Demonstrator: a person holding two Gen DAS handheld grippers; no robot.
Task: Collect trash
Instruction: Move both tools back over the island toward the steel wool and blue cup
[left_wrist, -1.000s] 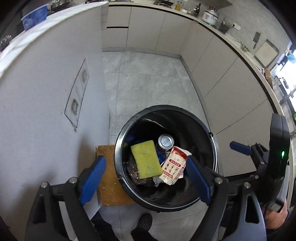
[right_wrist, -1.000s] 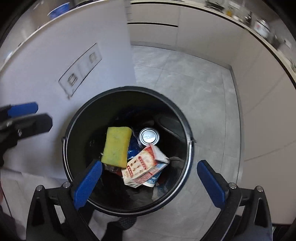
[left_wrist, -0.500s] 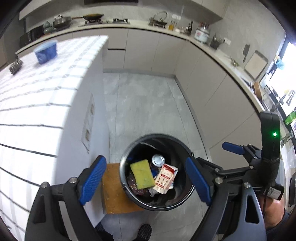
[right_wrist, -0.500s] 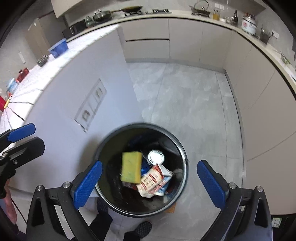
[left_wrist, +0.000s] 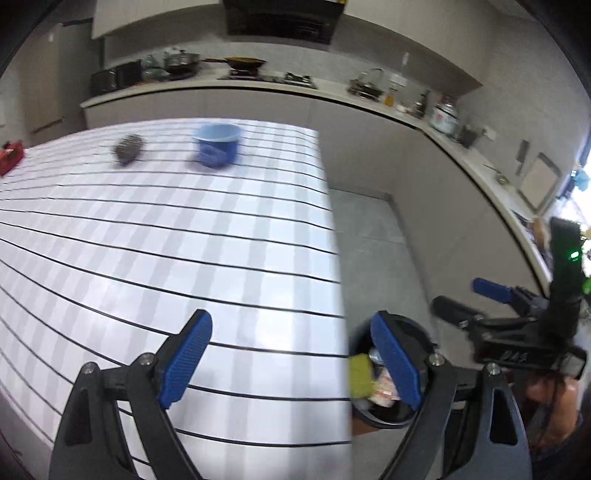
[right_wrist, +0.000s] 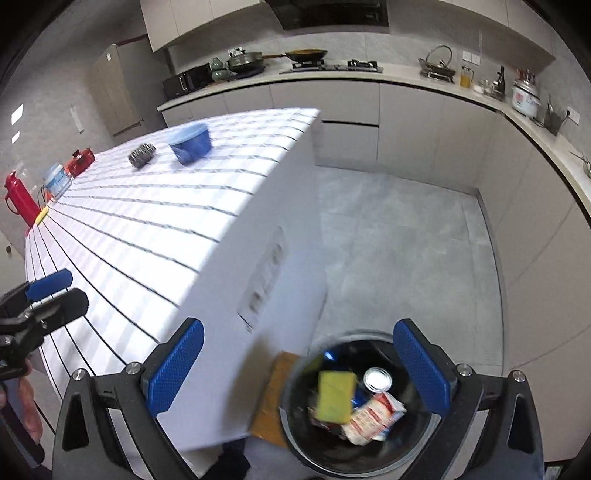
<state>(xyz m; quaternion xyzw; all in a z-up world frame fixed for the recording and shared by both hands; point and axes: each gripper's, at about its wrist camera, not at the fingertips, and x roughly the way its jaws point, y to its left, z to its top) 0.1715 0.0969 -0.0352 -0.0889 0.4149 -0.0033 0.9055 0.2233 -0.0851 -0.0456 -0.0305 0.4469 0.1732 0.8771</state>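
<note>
A black trash bin (right_wrist: 295, 435) stands on the floor beside the white counter; it holds a yellow sponge (right_wrist: 334, 395), a tin can (right_wrist: 377, 379) and a red-and-white carton (right_wrist: 373, 417). The bin also shows in the left wrist view (left_wrist: 388, 421), partly behind my finger. My left gripper (left_wrist: 291, 360) is open and empty above the counter's edge. My right gripper (right_wrist: 299, 365) is open and empty, above the counter's corner and the bin. On the striped counter (left_wrist: 184, 240) lie a steel scrubber (left_wrist: 128, 148) and a blue bowl (left_wrist: 218, 144).
At the counter's far left stand a red flask (right_wrist: 18, 199), a plastic tub (right_wrist: 57, 181) and a red box (right_wrist: 79, 162). A brown mat (right_wrist: 271, 402) lies by the bin. Kitchen cabinets line the back and right walls around grey floor (right_wrist: 399, 236).
Both grippers have risen and tilted up from over the bin. The bin has dropped to the bottom of both views and the countertop has come into sight. Both stay open.
</note>
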